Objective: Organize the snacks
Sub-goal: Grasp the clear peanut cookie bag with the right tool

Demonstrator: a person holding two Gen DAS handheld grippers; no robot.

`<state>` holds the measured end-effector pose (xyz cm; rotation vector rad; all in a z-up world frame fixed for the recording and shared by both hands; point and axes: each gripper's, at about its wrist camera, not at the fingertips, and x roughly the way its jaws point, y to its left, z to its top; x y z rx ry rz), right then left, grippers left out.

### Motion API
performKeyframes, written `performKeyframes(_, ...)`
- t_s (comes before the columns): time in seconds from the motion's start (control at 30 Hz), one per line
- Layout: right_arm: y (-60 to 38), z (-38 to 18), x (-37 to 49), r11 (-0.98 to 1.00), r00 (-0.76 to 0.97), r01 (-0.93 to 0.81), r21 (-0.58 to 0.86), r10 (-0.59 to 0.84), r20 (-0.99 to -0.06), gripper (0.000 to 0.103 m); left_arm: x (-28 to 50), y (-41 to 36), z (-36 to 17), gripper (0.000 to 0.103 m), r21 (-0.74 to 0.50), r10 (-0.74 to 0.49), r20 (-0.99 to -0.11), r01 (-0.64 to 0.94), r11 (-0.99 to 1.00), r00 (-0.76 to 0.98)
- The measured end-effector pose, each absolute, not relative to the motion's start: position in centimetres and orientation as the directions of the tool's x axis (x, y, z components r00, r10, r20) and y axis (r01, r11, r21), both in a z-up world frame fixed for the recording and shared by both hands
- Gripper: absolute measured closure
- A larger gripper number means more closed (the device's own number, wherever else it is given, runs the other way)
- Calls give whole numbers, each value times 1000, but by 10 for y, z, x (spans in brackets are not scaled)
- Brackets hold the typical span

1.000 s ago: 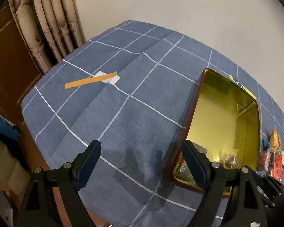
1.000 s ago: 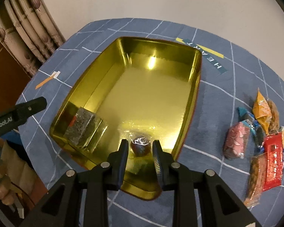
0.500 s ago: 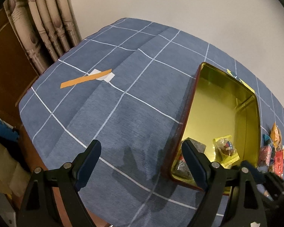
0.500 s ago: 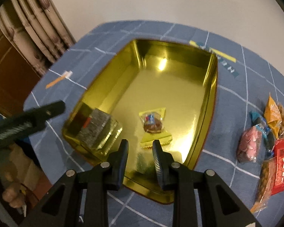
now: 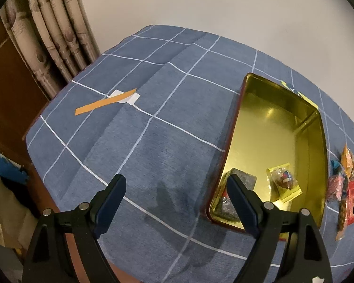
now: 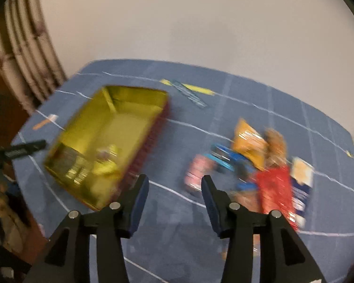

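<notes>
- Hovering over a blue checked tablecloth [image 5: 167, 127], the left gripper [image 5: 177, 188] is holding its jaws spread wide with only cloth between them.
- Its right finger is overlapping the near corner of a gold tin [image 5: 313, 165], which is lying open on the cloth.
- Inside the tin, a yellow-wrapped snack [image 5: 284, 181] is lying near a dark foil packet [image 5: 244, 179] at the near end.
- The right gripper [image 6: 174, 188] is showing a blurred view; its jaws have just been opening, are standing apart and are holding nothing.
- It is hanging above bare cloth between the tin [image 6: 111, 141] and a pile of snack packets [image 6: 254, 162].
- In that pile, pink, blue, orange and red wrappers are lying together on the cloth, well outside the tin.
- An orange strip of tape [image 5: 105, 105] is lying on the cloth's far left.
</notes>
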<state>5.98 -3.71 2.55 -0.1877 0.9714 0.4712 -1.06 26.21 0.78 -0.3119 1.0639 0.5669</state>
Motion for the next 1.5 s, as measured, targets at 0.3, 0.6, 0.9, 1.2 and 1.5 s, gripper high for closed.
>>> performKeyframes(0.3,-107,-9,71,934,423,-353,60,216,-880,55,-7,252,2,18,73,314,-881,-554,829,354)
performKeyframes(0.6,-120,-43,79,934,363,-340,110,238,-901,55,-1,236,0,16,88,310,-868,-494,865,389)
performKeyframes(0.9,-118,-56,96,922,349,-359,142,274,-896,55,4,209,15,16,157,352,-834,-429,889,424)
performKeyframes(1.2,-111,-56,86,921,407,-385,65,233,-883,55,27,149,30,16,109,237,-858,-290,951,456)
performKeyframes(1.5,-127,-53,72,927,441,-371,54,227,-868,66,65,73,22,16,95,134,-874,-105,990,468)
